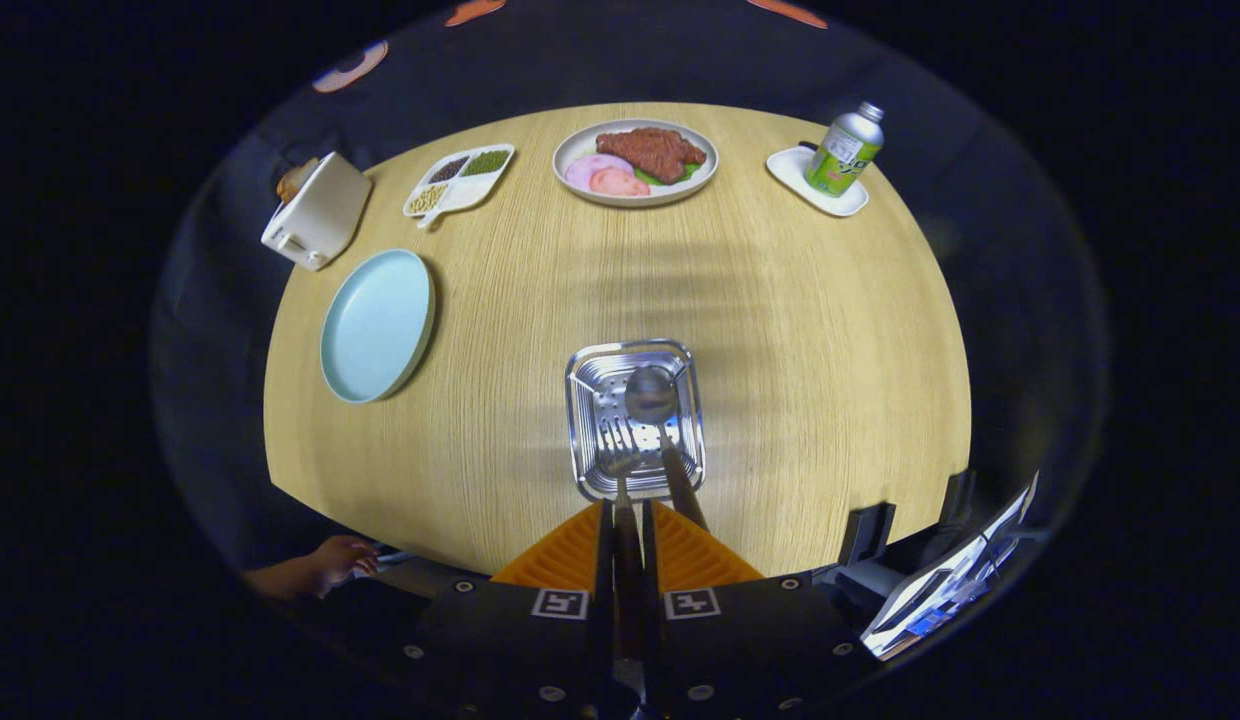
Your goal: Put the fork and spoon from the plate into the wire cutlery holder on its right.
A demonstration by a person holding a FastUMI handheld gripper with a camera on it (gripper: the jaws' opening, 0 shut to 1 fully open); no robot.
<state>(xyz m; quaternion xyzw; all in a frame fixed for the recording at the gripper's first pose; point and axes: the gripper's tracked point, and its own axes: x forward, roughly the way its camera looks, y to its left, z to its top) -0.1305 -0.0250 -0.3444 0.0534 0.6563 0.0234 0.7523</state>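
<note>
Across the wooden table (780, 330), the tongs (627, 530) are clamping together on the fork (620, 455), lowering it tines-first into the wire cutlery holder (635, 420) just ahead, beside the spoon (652, 397) already leaning inside.

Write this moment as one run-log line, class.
gripper: shut on fork handle | fork tines: inside wire cutlery holder | spoon: already in holder | blue plate: bare

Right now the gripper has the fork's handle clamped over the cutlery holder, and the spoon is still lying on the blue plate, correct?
Not quite. The gripper view shows the spoon already standing in the cutlery holder, beside the fork; the blue plate is bare. The rest holds: the gripper is clamped on the fork's handle over the holder.
</note>
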